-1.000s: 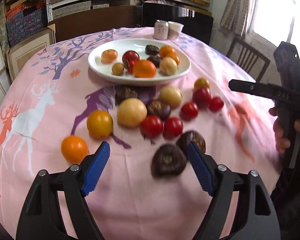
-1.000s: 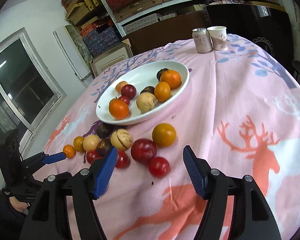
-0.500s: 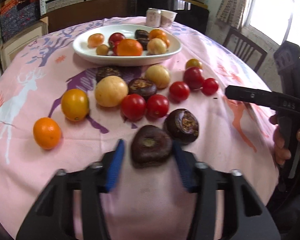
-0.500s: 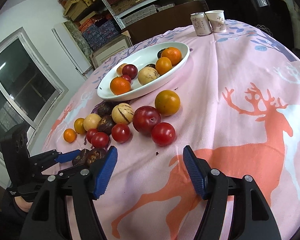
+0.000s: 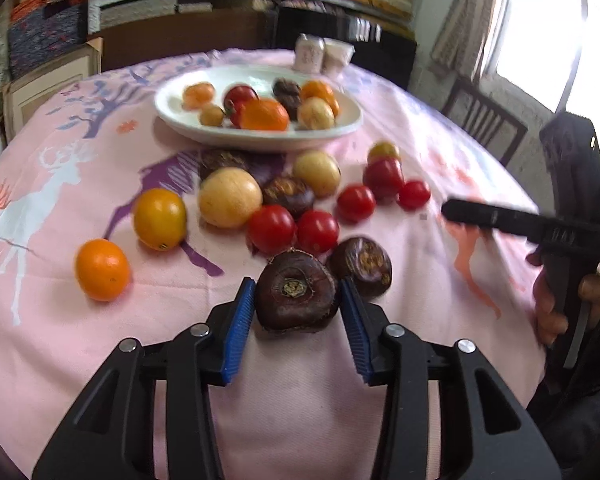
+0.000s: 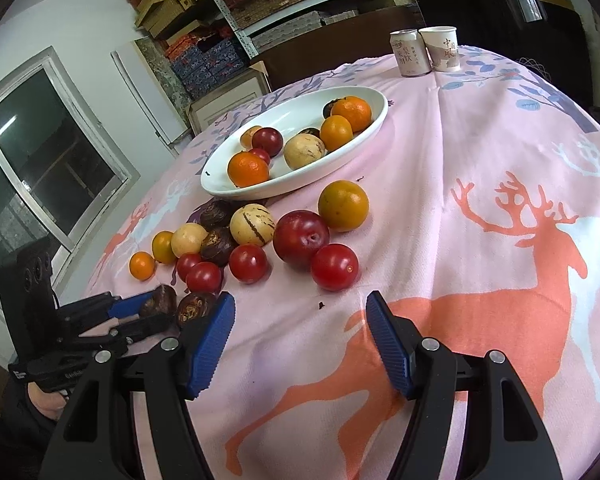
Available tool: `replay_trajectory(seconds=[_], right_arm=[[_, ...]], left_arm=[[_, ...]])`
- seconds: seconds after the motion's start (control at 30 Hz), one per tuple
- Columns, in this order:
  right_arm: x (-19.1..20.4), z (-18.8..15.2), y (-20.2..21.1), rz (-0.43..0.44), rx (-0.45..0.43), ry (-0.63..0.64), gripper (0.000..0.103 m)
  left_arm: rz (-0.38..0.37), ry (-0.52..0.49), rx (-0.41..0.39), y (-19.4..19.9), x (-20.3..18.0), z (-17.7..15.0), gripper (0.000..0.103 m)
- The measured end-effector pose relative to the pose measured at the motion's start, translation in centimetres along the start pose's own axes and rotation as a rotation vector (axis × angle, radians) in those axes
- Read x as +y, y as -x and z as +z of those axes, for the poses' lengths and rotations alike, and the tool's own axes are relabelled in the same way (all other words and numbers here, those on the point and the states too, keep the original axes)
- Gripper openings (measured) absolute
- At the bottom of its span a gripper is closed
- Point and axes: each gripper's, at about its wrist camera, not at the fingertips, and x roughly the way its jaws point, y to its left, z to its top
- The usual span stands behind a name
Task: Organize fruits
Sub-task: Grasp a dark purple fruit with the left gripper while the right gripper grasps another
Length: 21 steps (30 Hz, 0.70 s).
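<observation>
My left gripper (image 5: 298, 304) is shut on a dark brown water chestnut (image 5: 296, 292), its blue pads pressing both sides, just above the pink cloth. A second dark chestnut (image 5: 362, 266) lies right beside it. Several tomatoes, oranges and pale round fruits lie loose in front of a white oval plate (image 5: 180, 122) that holds more fruit. My right gripper (image 6: 300, 320) is open and empty over the cloth, a little short of a small red tomato (image 6: 334, 266) and a dark red plum (image 6: 300, 237). The left gripper also shows in the right wrist view (image 6: 156, 308).
A drink can (image 6: 410, 53) and a paper cup (image 6: 442, 48) stand at the table's far edge behind the plate (image 6: 364, 136). A dark chair (image 5: 484, 124) stands at the right of the table. Shelves with boxes fill the back wall.
My left gripper moved forward around the dark chestnut and shut on it. My right gripper came closer to the red tomato and plum, still open.
</observation>
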Motion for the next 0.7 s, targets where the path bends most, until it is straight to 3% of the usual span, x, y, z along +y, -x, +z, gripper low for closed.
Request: replay_trajectory(seconds=[0.13,0.27,0.43,0.63,0.7], right_arm=[[3.5,-0.7,-0.7,-0.036,0.038,0.149,0.069],[7.9,-1.1,-2.2,-0.022,0.083,0.279,0.069],[10.2,-0.6,-5.1,-0.053,0.164,0.343,0.067],[10.7,-0.6,-6.0,-0.073,0.184,0.338,0.044],[10.2,-0.6,-5.7,-0.058,0.178,0.31,0.043]], left_arm=[[0.014,0.104,-0.09,1.6,1.8,0.0,0.042],[0.025,0.157,-0.105,1.8,2.7,0.1,0.042],[0.015,0.182,-0.119,2.3,3.4,-0.2,0.042],[0.009,0.175,-0.117,2.3,3.3,-0.3,0.042],[0.009,0.173,-0.112,2.2,3.2,-0.3,0.042]])
